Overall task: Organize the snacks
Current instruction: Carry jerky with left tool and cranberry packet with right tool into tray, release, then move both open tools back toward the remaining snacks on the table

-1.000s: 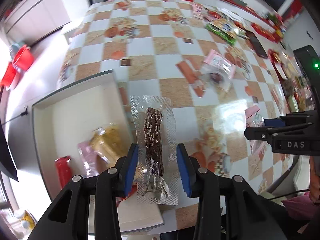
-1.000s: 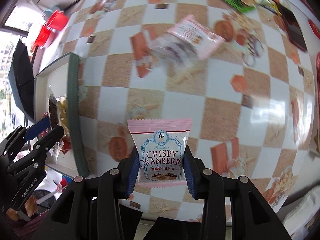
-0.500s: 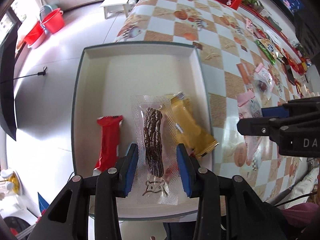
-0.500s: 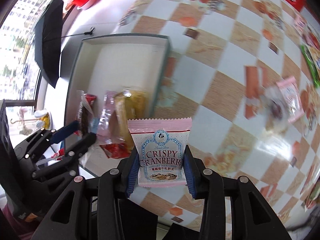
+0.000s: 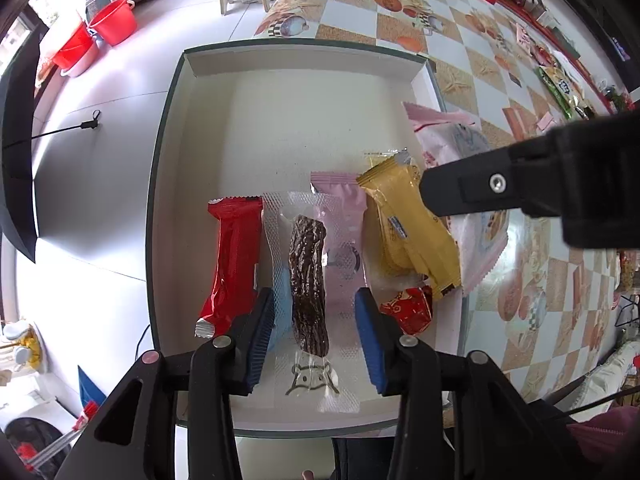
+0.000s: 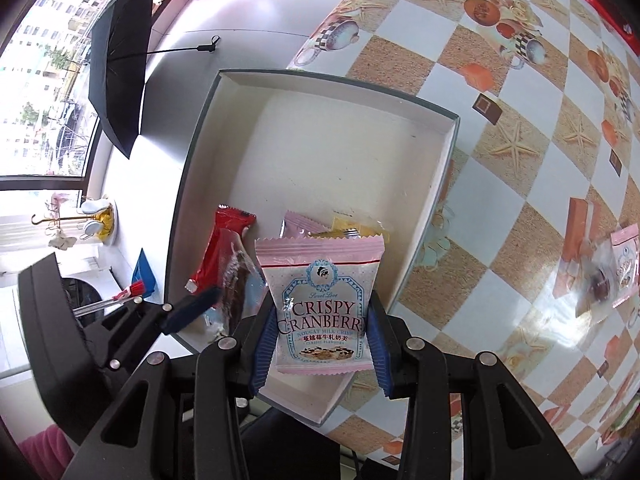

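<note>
Left wrist view looks straight down into a shallow white box (image 5: 224, 128) with a dark rim, standing at the edge of a checked tablecloth (image 5: 472, 92). The left gripper (image 5: 316, 334) hangs over the near end of the box with a clear vacuum pouch of dark dried meat (image 5: 307, 284) between its blue pads. Its jaws are opening: a gap shows on each side of the pouch, and the pads no longer press on it. The pouch lies lengthwise in the row of snacks on the box floor. A red bar wrapper (image 5: 234, 264) lies just beside it on the left; a pale pink packet (image 5: 340, 216) sits partly under it on the right, then a yellow packet (image 5: 408, 232) and a small red wrapped sweet (image 5: 406, 308) near the right wall.

Right wrist view shows the right gripper (image 6: 322, 334) closed partway on a pink cranberry nougat packet (image 6: 322, 300), both blue pads pressing its side edges. The packet is held upright above the near right part of the box, clear of the floor, over the yellow packet. A second pink packet (image 6: 626, 264) lies on the tablecloth well apart to the right. A black umbrella (image 6: 116, 56) stands open on the floor beyond the box.
</note>
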Demonstrator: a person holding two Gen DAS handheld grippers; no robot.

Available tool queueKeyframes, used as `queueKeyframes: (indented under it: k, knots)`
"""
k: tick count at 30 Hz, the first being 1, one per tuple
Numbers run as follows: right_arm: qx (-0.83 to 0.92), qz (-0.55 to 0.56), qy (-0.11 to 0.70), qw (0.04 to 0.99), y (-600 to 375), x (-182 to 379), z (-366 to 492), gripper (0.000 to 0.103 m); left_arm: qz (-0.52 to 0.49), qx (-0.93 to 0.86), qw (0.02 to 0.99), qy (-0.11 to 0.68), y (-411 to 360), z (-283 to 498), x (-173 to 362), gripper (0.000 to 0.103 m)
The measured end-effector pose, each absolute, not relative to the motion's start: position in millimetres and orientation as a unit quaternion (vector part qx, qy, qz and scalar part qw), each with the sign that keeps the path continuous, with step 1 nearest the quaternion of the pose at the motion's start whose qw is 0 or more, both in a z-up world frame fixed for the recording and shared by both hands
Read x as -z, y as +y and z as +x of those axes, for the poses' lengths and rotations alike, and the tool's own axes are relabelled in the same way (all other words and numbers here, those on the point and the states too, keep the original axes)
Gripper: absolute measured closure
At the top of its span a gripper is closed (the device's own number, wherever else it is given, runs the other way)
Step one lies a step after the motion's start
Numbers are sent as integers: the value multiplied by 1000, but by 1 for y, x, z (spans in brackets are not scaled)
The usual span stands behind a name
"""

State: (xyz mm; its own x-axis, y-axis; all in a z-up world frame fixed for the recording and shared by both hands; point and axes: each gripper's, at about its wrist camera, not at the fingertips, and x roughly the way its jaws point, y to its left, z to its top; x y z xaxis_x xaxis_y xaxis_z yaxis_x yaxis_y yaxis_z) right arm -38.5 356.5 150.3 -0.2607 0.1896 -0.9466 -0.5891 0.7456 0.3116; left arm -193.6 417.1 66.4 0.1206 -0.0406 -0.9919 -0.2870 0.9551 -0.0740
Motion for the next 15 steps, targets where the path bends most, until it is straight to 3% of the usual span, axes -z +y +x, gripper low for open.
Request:
queueKeyframes:
  k: [3,5,6,15]
  knots:
    - [-322,-136,725,593,351,-153,-34,48,-130,-86,733,662,417,-193,-65,46]
    - [-309,-137,725,601,342,-154,-29,14,-131,-90,736,658,418,-193,-69,31]
    - [-302,-134,724,605,335,-154,-27,9,-125,-91,738,657,417,-192,-70,30]
    - [-193,-80,772,600,240,-123,-8,1,-95,-55,752,650,389,-171,-88,26]
